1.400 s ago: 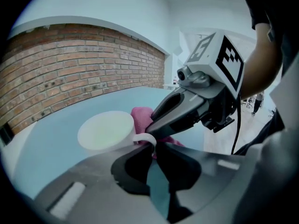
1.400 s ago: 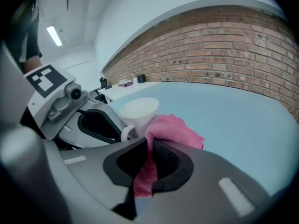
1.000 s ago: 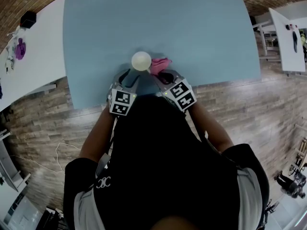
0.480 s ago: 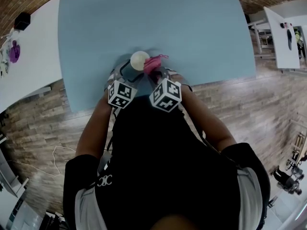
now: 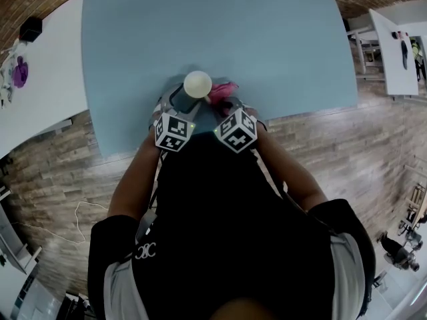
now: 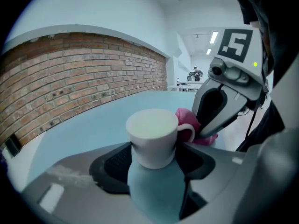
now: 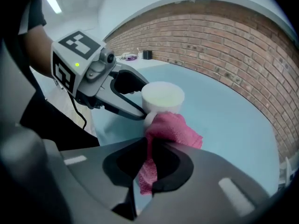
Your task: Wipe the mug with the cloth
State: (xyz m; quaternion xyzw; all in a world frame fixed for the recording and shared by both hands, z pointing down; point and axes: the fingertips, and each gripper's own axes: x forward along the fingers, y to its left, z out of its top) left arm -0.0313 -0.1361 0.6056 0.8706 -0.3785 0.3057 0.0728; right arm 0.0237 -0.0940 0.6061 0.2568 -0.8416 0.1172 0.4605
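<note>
Blue counter (image 5: 267, 39) runs out ahead of you toward the brick wall (image 6: 70, 78), and all the action is at its near edge. Your left tongs (image 6: 154, 164) have just been opening, and they now stand wide apart with the white mug (image 6: 153, 136) upright between them. It is straddled, not squeezed, as far as the left gripper view shows. Its base sits right in the gap, with the handle (image 6: 188, 132) turned toward your right side.

Your right tongs (image 7: 148, 164) have rolled and edged in closer than a second ago. They are clamped on the pink cloth (image 7: 174, 127), which bunches out ahead of the tips and lies up against the mug's handle.

So the mug stands free on the counter, not yet steadied, and the cloth has arrived at it. I judge the wipe is about to begin. Close the left tongs on the mug first, or the cloth's push may slide it.
</note>
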